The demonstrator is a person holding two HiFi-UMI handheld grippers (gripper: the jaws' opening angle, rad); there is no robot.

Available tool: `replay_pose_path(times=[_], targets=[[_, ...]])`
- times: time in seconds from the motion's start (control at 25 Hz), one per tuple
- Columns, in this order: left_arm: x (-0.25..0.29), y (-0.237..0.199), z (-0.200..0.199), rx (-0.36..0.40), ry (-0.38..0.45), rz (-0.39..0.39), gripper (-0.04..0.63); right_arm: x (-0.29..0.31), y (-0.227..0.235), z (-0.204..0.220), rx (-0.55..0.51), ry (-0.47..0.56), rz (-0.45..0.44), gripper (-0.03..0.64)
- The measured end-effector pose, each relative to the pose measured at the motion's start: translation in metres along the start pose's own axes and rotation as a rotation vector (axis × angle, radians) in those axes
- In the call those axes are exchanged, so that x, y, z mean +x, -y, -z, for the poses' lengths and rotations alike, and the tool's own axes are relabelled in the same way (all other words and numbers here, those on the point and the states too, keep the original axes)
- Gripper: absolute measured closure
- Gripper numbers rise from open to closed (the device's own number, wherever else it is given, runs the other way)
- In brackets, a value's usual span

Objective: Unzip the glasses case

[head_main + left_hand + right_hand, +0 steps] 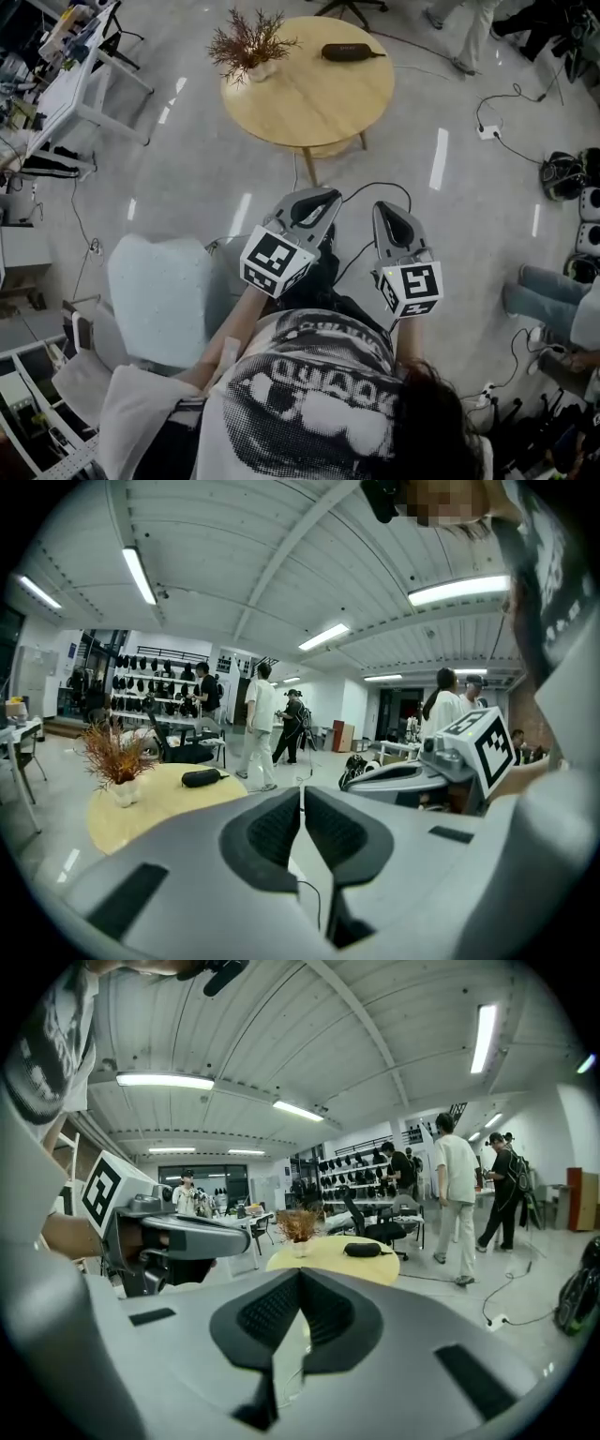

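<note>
- left tool (302, 791) is pressed together, nothing between the jaws; right tool (299, 1275) same deal, jaws together and empty
- I've got both side by side over the floor (187, 169), well short of the round worktop (309, 103)
- case (347, 52) lies near the worktop's far edge; plant (248, 42) sits to its left; neither tool touches it

A round wooden table (319, 108) stands on a glossy grey floor (187, 187), with a vase of dried twigs (248, 47) near its left edge. A white desk (70, 89) sits well off to its left, and a pale blue chair (159, 295) stands apart from both. Long strip lights (139, 574) run across a ribbed white ceiling (234, 536).
</note>
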State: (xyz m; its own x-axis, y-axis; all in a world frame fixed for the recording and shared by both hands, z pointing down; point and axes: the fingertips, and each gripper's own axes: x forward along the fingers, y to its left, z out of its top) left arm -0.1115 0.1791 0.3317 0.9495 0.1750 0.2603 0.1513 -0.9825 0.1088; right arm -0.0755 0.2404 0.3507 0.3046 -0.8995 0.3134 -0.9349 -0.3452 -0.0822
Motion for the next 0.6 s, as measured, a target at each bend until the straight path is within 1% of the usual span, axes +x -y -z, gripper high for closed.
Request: replay_pose_path(times=[0.08, 0.24, 0.44, 0.6], targets=[[0.013, -0.022, -0.004, -0.008, -0.007, 0.002, 0.574, 0.018, 0.01, -0.007, 0.002, -0.01, 0.011, 0.617], [0.036, -0.058, -0.012, 0.0, -0.023, 0.013, 0.575, 0.05, 0.031, -0.017, 0.007, -0.031, 0.03, 0.617], [0.057, -0.097, -0.006, -0.019, -0.057, 0.022, 0.574, 0.084, 0.05, -0.024, 0.009, -0.063, 0.049, 0.617], [0.071, -0.121, -0.007, -0.032, -0.061, 0.038, 0.574, 0.111, 0.061, -0.03, 0.008, -0.077, 0.057, 0.617]])
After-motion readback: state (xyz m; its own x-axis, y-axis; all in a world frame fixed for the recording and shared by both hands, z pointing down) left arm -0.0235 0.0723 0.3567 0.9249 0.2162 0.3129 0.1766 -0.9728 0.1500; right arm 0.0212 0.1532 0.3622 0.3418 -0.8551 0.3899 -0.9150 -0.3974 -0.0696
